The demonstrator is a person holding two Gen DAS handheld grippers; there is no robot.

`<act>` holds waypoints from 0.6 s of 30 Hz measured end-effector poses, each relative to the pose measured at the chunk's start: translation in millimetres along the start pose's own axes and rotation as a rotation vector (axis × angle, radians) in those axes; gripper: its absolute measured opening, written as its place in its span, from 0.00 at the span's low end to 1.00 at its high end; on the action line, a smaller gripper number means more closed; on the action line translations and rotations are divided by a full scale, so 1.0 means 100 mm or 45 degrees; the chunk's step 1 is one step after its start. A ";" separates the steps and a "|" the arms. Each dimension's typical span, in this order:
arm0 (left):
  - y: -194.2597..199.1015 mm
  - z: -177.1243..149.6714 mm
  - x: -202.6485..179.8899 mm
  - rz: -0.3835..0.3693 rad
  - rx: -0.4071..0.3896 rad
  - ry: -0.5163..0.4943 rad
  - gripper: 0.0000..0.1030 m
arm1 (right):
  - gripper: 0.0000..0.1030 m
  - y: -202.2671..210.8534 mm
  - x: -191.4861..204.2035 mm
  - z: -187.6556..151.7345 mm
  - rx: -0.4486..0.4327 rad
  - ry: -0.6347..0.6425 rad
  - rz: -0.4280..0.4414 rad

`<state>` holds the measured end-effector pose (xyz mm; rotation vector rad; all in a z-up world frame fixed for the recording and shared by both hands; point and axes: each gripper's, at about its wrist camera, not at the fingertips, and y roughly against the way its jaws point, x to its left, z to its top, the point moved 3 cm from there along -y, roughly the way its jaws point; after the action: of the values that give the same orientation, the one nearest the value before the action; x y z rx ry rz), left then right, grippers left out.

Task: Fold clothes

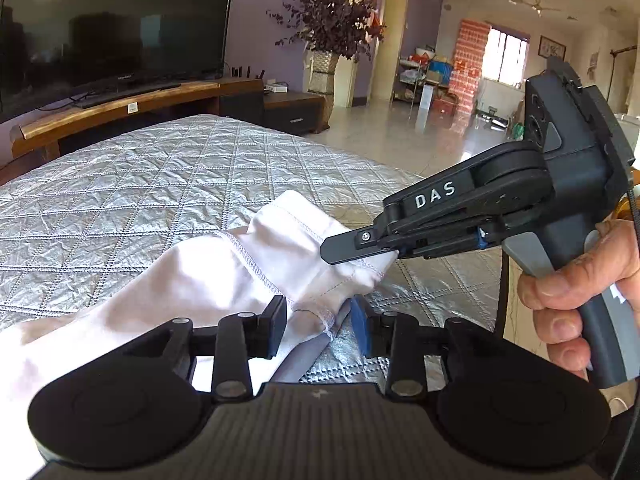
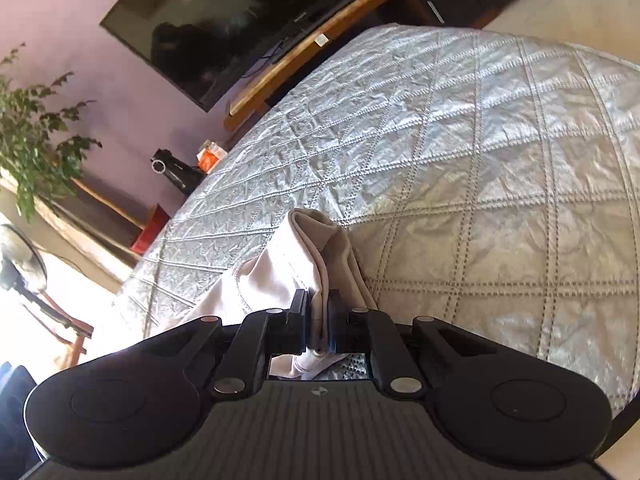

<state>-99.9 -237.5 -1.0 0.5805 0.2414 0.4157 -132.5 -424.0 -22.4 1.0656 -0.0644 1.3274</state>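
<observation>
A white garment (image 1: pixel 224 276) lies bunched on the silver quilted bed cover (image 1: pixel 140 184). Its stitched hem runs between the fingers of my left gripper (image 1: pixel 319 326). Those jaws stand apart, and the blue right pad (image 1: pixel 358 322) is clear of the cloth. My right gripper (image 1: pixel 360 254), held by a hand (image 1: pixel 576 280), reaches in from the right and pinches the garment's far edge. In the right wrist view the right gripper (image 2: pixel 319 326) is shut on a fold of the garment (image 2: pixel 296 256), which rises in a ridge over the bed cover (image 2: pixel 480 160).
A large dark TV (image 1: pixel 112 20) on a wooden stand (image 1: pixel 120 104) sits beyond the bed. A vase with dark foliage (image 1: pixel 328 32) stands by the tiled floor (image 1: pixel 400 132). A green plant (image 2: pixel 32 140), a fan (image 2: pixel 20 264) and a red box (image 2: pixel 154 228) flank the bed's left side.
</observation>
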 end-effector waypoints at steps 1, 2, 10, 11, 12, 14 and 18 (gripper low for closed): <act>0.03 0.00 0.01 0.003 -0.007 -0.001 0.34 | 0.19 0.00 0.09 0.01 0.002 0.105 -0.051; 0.06 0.00 0.02 0.005 -0.015 -0.001 0.34 | 0.21 -0.01 0.17 0.00 0.008 0.197 -0.088; 0.13 0.02 0.11 0.015 -0.052 0.096 0.38 | 0.41 0.24 0.34 -0.08 -0.017 0.365 -0.178; 0.09 0.01 0.10 0.033 -0.027 0.083 0.38 | 0.44 0.28 0.31 -0.07 -0.031 0.338 -0.179; 0.04 -0.02 0.08 0.061 0.007 0.069 0.38 | 0.49 0.31 0.28 -0.06 -0.038 0.310 -0.180; -0.03 -0.06 0.08 0.080 0.053 0.068 0.38 | 0.52 0.27 0.18 -0.05 0.003 0.257 -0.190; -0.07 -0.07 0.10 0.095 0.074 0.080 0.41 | 0.64 0.20 0.10 -0.08 0.055 0.221 -0.173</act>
<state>-90.8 -235.2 -11.5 0.6353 0.2930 0.5011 -149.6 -413.8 -9.5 0.9701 0.1643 1.2970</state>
